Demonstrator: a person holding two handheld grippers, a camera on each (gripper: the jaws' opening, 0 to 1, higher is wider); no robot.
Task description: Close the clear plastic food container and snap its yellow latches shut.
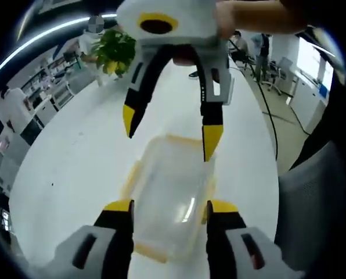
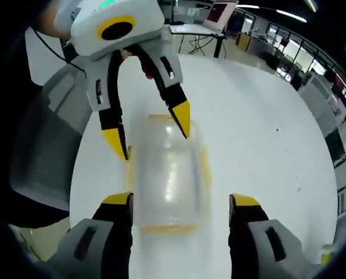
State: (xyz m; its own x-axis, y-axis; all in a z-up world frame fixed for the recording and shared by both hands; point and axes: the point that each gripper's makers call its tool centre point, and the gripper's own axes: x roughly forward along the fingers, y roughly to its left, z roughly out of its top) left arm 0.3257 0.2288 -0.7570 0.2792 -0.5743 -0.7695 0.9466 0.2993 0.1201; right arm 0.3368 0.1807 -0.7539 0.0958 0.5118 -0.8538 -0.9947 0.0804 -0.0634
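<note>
While the clear plastic container (image 1: 168, 195) lies flat on the white round table (image 1: 74, 168), both grippers sit above it from opposite ends, jaws spread. In the left gripper view, the left gripper (image 1: 170, 210) has its jaws apart, one on each long side of the container; whether they touch it cannot be told. The right gripper (image 1: 168, 131) faces it with parted jaws above the far end. In the right gripper view, that gripper's jaws (image 2: 181, 209) straddle the near end. Yellow latches (image 1: 129, 177) line the container's edges; whether they are snapped cannot be told. A potted plant (image 1: 114, 49) stands at the far edge of the table.
</note>
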